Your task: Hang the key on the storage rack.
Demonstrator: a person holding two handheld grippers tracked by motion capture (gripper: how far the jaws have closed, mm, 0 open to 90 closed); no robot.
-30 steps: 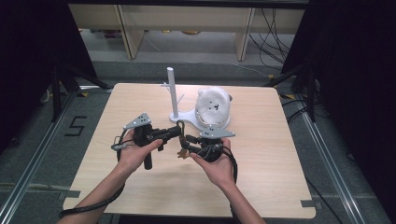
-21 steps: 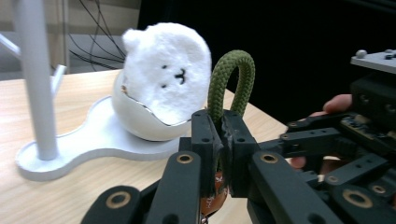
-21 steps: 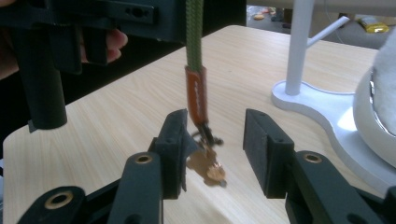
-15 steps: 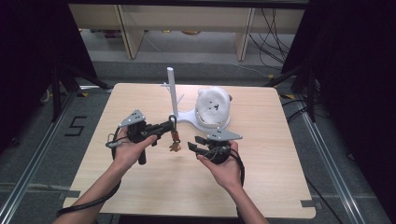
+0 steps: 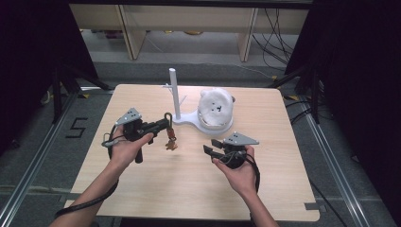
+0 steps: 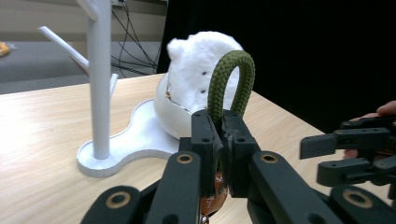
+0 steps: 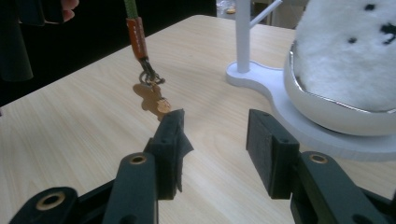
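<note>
A keychain hangs from my left gripper (image 5: 165, 124), which is shut on its green rope loop (image 6: 231, 79) (image 5: 168, 115). Below the loop, an orange strap (image 7: 136, 30) and a clasp carry a brown charm (image 7: 149, 98) (image 5: 170, 144) that touches the table. My right gripper (image 5: 208, 146) (image 7: 215, 135) sits low over the table, to the right of the charm and apart from it. Its jaws have just been opening, with nothing between them. The white peg stand (image 5: 174, 92) (image 6: 100, 84) rises just beyond the loop.
A white fluffy plush (image 5: 215, 109) (image 7: 350, 51) rests in a bowl on the stand's base (image 5: 189, 121), behind the right gripper. The light wooden table (image 5: 189, 184) has free room in front and on both sides. Dark floor and cables lie beyond its edges.
The two grippers were together at the keychain; now they are apart. The right gripper has drawn back to the right with wider jaws. The left has shifted left with the keychain.
</note>
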